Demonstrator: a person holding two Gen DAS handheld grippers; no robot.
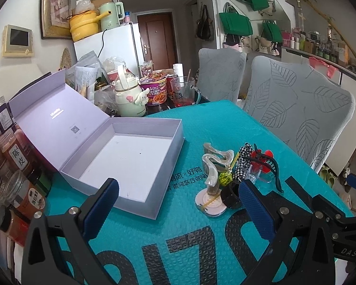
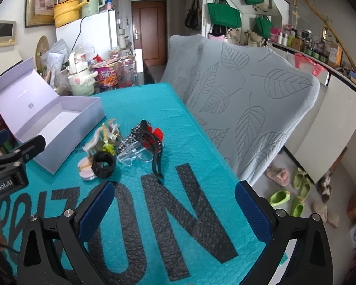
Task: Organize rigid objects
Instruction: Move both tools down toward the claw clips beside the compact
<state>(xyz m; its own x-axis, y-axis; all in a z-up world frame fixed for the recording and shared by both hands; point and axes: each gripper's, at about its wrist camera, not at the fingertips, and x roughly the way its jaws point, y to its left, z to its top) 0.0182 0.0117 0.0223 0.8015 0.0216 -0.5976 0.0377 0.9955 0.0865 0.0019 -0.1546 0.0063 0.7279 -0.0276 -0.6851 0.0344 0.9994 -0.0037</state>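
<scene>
An open lilac box (image 1: 121, 163) (image 2: 57, 123) with its lid folded back lies empty on the teal mat. Right of it sits a heap of hair accessories: a clear wavy claw clip (image 1: 216, 163), a round pink compact (image 1: 211, 204) (image 2: 85, 169), a black cuff (image 1: 230, 196) (image 2: 103, 161), a checked bow (image 1: 243, 159) (image 2: 130, 137), a red-and-black clip (image 1: 264, 163) (image 2: 154, 140) and a clear clip (image 2: 135, 154). My left gripper (image 1: 178, 209) is open, just short of the heap and the box. My right gripper (image 2: 173, 209) is open over the mat, nearer than the heap.
Jars and bottles (image 1: 16, 156) line the left edge. A kettle-shaped bottle (image 1: 130, 97), noodle cups (image 1: 154, 90) and a glass mug (image 1: 185, 92) crowd the table's far end. Two leaf-patterned chairs (image 1: 296, 118) (image 2: 244, 99) stand along the right side. Slippers (image 2: 301, 182) lie on the floor.
</scene>
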